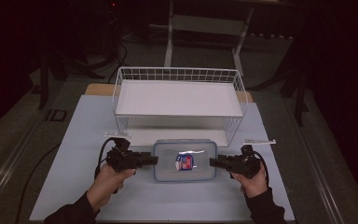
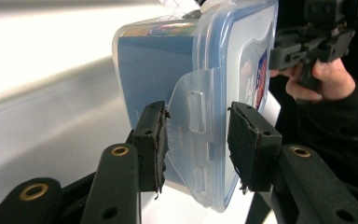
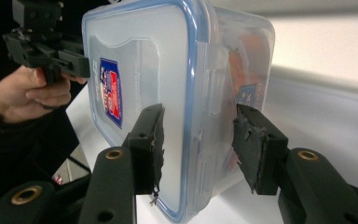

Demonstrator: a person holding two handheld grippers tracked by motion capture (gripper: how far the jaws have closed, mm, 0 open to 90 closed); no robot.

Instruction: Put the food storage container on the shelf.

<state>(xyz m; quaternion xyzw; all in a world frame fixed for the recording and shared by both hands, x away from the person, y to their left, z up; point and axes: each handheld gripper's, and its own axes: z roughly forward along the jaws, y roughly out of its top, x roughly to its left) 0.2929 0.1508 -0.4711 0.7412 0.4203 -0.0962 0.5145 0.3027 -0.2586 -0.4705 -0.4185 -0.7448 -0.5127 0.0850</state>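
Note:
A clear plastic food box [image 1: 184,161] with a blue-rimmed lid and a red and blue label lies flat on the white table, just in front of the wire basket. My left gripper [image 1: 154,160] points at its left end and my right gripper [image 1: 213,162] at its right end. In the left gripper view the box [image 2: 158,60] has its side latch flap [image 2: 193,107] between the open jaws of the left gripper [image 2: 196,140]. In the right gripper view the right gripper [image 3: 198,144] stands open astride the box's [image 3: 144,70] other latch [image 3: 209,93]. Each gripper view also shows the other hand and its gripper beyond the box.
A white wire basket [image 1: 177,74] holding a white board stands behind the box. Two thin white strips [image 1: 117,135] [image 1: 258,141] lie beside the basket's front corners. The white table top [image 1: 74,140] has bare room at left, right and front. Dark floor and a metal frame [image 1: 205,23] lie beyond.

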